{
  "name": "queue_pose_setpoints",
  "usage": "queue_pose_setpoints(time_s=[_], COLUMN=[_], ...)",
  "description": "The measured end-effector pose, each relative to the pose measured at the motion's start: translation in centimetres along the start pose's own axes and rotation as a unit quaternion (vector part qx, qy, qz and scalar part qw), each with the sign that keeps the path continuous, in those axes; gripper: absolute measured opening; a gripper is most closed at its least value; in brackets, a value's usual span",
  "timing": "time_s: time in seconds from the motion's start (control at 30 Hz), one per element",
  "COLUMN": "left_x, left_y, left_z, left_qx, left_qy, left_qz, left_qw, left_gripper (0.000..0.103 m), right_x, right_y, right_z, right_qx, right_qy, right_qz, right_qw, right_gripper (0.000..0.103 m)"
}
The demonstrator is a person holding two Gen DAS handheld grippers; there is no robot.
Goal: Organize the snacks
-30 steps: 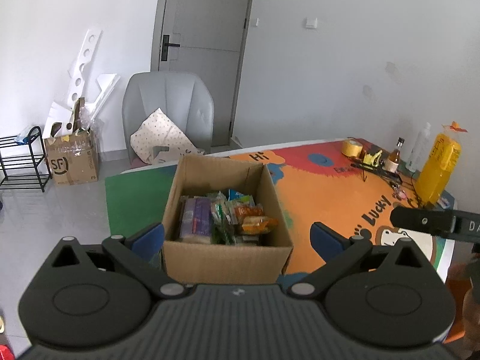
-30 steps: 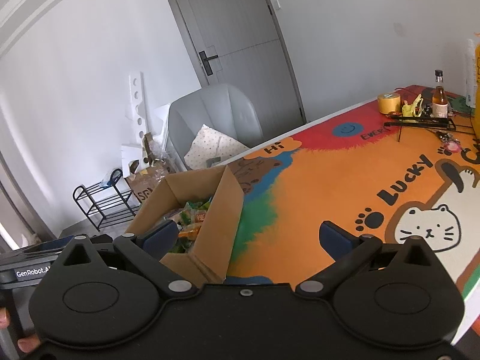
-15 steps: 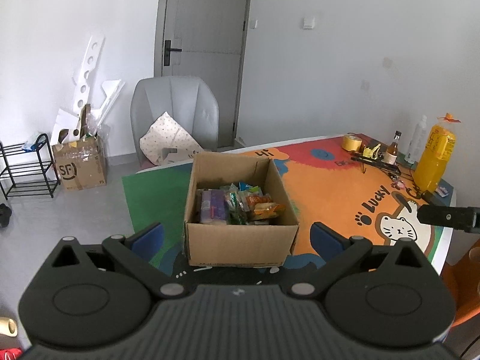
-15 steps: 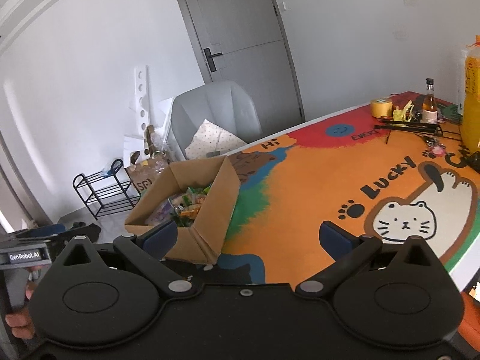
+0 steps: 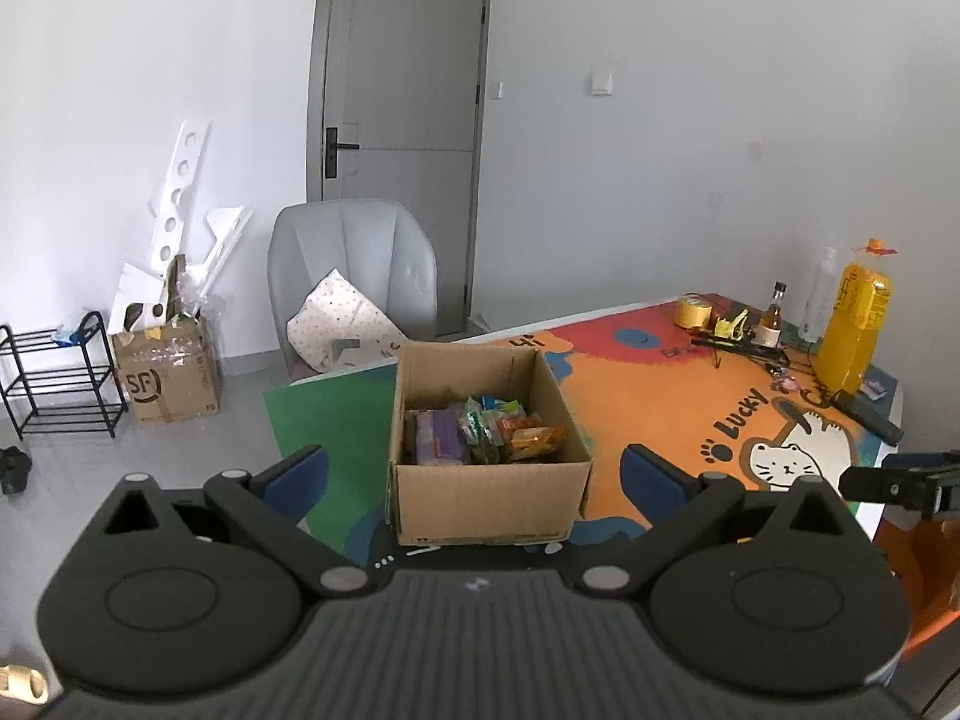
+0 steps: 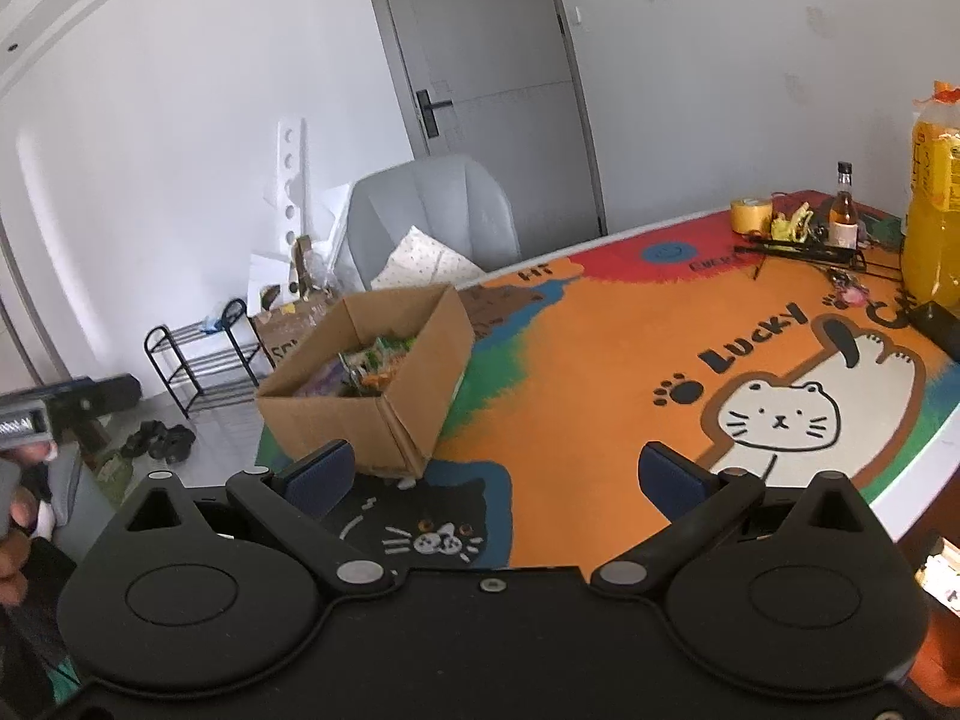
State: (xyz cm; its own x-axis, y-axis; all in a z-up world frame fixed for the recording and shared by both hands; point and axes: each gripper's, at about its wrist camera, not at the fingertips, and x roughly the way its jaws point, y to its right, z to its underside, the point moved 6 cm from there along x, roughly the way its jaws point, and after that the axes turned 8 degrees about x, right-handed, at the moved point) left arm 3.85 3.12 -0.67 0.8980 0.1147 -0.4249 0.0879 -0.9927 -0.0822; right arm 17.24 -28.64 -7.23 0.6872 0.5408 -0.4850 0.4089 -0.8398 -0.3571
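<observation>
An open cardboard box point(image 5: 489, 501) point(image 6: 414, 384) sits near the front left corner of the colourful table mat point(image 5: 648, 396) point(image 6: 600, 360). Inside lie several snack packets point(image 5: 480, 429) point(image 6: 372, 363) in purple, green and orange wrappers. My left gripper point(image 5: 474, 474) is open, held back from the box, which shows between its blue fingertips. My right gripper point(image 6: 495, 474) is open and empty, over the mat's near edge with the box just ahead of its left finger.
At the table's far right stand a yellow juice bottle point(image 5: 852, 330) point(image 6: 933, 204), a small brown bottle point(image 5: 771, 318), a tape roll point(image 5: 690, 311) and a black wire rack point(image 6: 804, 249). A grey chair with a cushion point(image 5: 351, 294), an SF carton point(image 5: 168, 369) and a shoe rack point(image 5: 54, 378) stand beyond.
Both grippers have drawn back from the table, so the box looks smaller and farther away. Both stayed open and empty.
</observation>
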Motion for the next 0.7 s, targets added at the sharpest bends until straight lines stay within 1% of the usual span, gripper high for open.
queue_pose_setpoints(time_s=[0.1,0.23,0.3,0.37,0.53,0.7], left_x=[0.2,0.8,1.0,1.0,1.1,1.0], left_y=[0.3,0.6,0.7,0.8,1.3,1.5], left_z=[0.1,0.6,0.8,1.0,1.3,1.3], left_qx=[0.008,0.016,0.018,0.019,0.024,0.025], left_qy=[-0.003,-0.014,-0.019,-0.021,-0.025,-0.023], left_qz=[-0.001,0.009,0.013,0.014,0.024,0.022], left_qw=[1.0000,0.9997,0.9996,0.9995,0.9991,0.9992], left_gripper=[0.103,0.103,0.103,0.103,0.103,0.103], right_x=[-0.3,0.0,-0.1,-0.1,-0.3,-0.3], right_y=[-0.2,-0.6,-0.7,-0.7,-0.9,-1.3], right_z=[-0.2,0.1,0.2,0.2,0.2,0.3], right_qx=[-0.002,-0.012,-0.011,-0.013,-0.010,-0.012], right_qy=[0.008,0.004,0.009,0.011,0.006,0.000], right_qz=[-0.001,0.002,-0.005,0.000,-0.009,-0.015], right_qw=[1.000,1.000,1.000,1.000,1.000,1.000], right_gripper=[0.103,0.103,0.103,0.103,0.103,0.103])
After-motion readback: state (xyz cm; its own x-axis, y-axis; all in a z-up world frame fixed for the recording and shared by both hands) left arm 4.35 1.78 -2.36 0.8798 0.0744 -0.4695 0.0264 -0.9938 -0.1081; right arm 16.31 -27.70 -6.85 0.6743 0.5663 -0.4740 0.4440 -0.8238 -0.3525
